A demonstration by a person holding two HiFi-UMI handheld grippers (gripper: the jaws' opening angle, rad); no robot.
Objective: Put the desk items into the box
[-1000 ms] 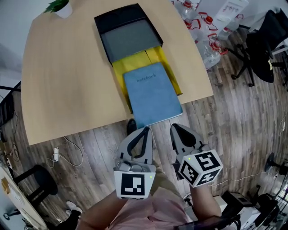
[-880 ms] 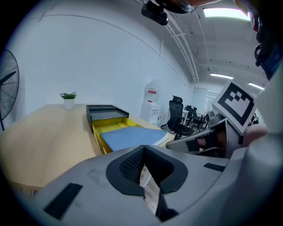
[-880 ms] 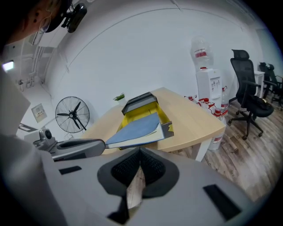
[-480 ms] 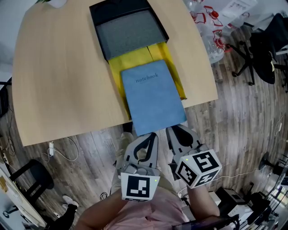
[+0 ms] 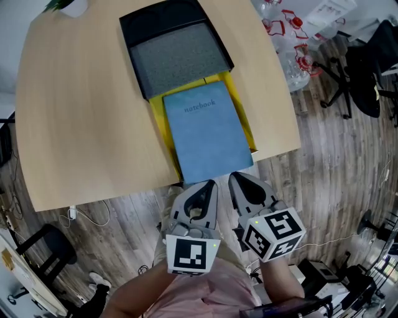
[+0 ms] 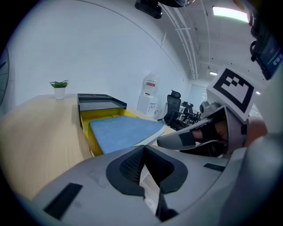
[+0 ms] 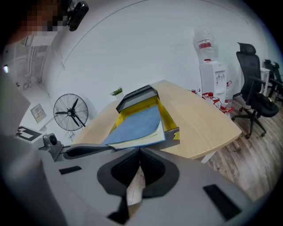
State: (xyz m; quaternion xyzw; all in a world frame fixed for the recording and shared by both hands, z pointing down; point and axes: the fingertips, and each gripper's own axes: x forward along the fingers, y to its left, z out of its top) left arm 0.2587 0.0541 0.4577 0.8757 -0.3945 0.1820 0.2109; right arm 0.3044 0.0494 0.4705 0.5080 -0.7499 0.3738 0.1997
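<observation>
Notebook pushed deeper into the box

We have slid the blue notebook [image 5: 208, 136] farther into the yellow box [image 5: 160, 131], though its near end still pokes out. Our left gripper [image 5: 205, 185] and right gripper [image 5: 235, 179] are pressed together, empty, just behind it.

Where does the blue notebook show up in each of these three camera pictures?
Head view: the blue notebook lies at the centre, towards the table's near edge.
Left gripper view: the notebook is left of centre, in the middle height of the picture.
Right gripper view: the notebook is at the centre, slightly left.
Shared landmark: the black tray sits just beyond the notebook's far end in all three.
</observation>
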